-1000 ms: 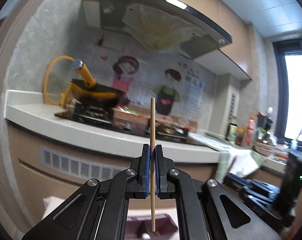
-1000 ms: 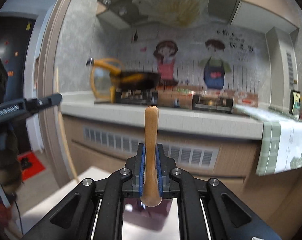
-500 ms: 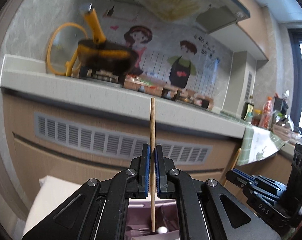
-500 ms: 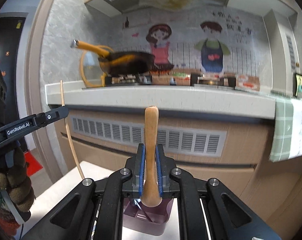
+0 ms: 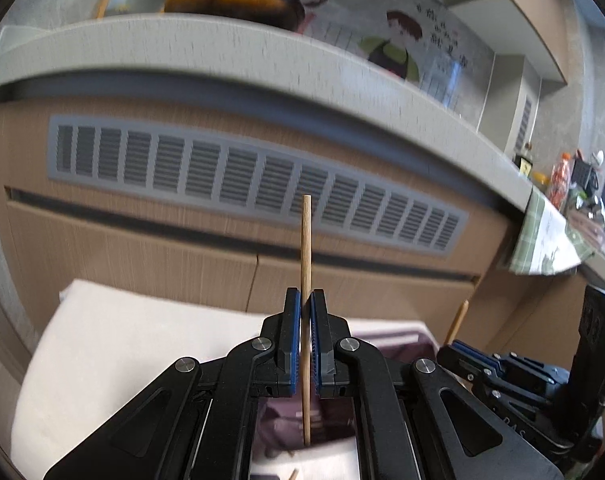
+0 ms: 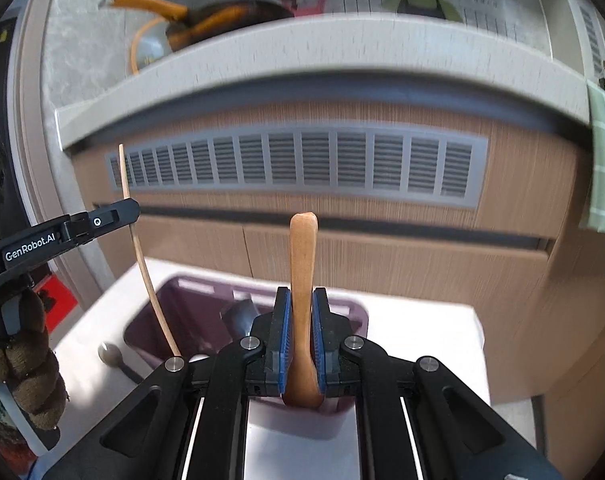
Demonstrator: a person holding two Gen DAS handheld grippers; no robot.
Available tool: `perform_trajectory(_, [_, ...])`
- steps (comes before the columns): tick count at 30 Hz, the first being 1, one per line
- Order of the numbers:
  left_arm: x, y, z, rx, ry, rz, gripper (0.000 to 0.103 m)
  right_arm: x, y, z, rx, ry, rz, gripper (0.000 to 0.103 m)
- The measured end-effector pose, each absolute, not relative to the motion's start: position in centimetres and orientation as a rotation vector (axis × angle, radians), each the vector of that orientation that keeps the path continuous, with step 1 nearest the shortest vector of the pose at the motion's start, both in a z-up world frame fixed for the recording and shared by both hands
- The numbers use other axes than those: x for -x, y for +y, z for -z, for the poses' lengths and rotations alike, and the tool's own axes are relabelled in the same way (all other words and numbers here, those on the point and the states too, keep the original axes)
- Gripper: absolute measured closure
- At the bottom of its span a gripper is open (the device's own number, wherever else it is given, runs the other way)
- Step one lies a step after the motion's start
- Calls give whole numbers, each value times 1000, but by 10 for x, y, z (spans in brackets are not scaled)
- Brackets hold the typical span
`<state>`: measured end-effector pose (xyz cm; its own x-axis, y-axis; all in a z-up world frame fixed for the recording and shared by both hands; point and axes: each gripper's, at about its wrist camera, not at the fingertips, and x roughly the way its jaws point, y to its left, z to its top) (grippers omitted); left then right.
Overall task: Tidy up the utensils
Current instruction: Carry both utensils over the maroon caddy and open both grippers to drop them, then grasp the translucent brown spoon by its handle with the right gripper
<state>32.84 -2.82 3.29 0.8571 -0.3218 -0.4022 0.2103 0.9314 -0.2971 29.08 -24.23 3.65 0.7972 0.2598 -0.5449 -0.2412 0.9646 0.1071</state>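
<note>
Pinching chopstick [image 5: 305,248] upright between left fingers [image 5: 293,336], spoon [image 6: 302,264] between right fingers [image 6: 280,336]

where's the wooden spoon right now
The wooden spoon stands upright, clamped in the right gripper, centre of the right wrist view, just above the purple bin.

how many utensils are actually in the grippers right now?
2. A chopstick is clamped upright in the left gripper; a wooden spoon is clamped in the right gripper. Both are above the purple organizer bin, whose contents are partly hidden.
</note>
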Motion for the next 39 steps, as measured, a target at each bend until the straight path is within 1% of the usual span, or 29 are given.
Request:
perform_trajectory(5, [-327, -32, -11, 234, 530, 289, 98, -288, -242, -12, -53, 661, -274, 93])
perform_trajectory(7, [-327, -31, -6, 234, 549, 295, 96, -288, -241, -5, -55, 675, -271, 93])
perform_trajectory(10, [-327, -29, -5, 243, 567, 326, 96, -286, -243, 1, -62, 701, -269, 93])
perform_trajectory(13, [-320, -19, -12, 290, 539, 352, 95, -285, -245, -2, -83, 707, -295, 92])
perform_trajectory(14, [-316, -15, -16, 302, 525, 356, 92, -282, -246, -4, -91, 708, -302, 92])
perform_trajectory(17, [-301, -3, -27, 326, 485, 354, 75, -268, -248, -18, -71, 663, -305, 90])
perform_trajectory(18, [-295, 2, -30, 337, 473, 350, 71, -263, -247, -24, -54, 641, -299, 90])
perform_trajectory(21, [-278, 17, -30, 333, 473, 338, 66, -242, -244, -35, -24, 598, -316, 88])
perform_trajectory(23, [-272, 22, -22, 288, 507, 320, 66, -230, -241, -36, -4, 613, -358, 87])
perform_trajectory(26, [-276, 31, -3, 255, 596, 313, 66, -216, -231, -24, 43, 684, -445, 86])
perform_trajectory(29, [-295, 41, 24, 258, 709, 330, 66, -202, -223, -7, 93, 739, -482, 86])
perform_trajectory(32, [-314, 52, 52, 272, 796, 280, 66, -194, -226, 11, 73, 803, -508, 86])
perform_trajectory(35, [-315, 62, 67, 315, 824, 229, 66, -185, -229, 26, 50, 857, -531, 86])
perform_trajectory(39, [-290, 58, 63, 297, 811, 239, 66, -173, -227, 45, 29, 936, -567, 84])
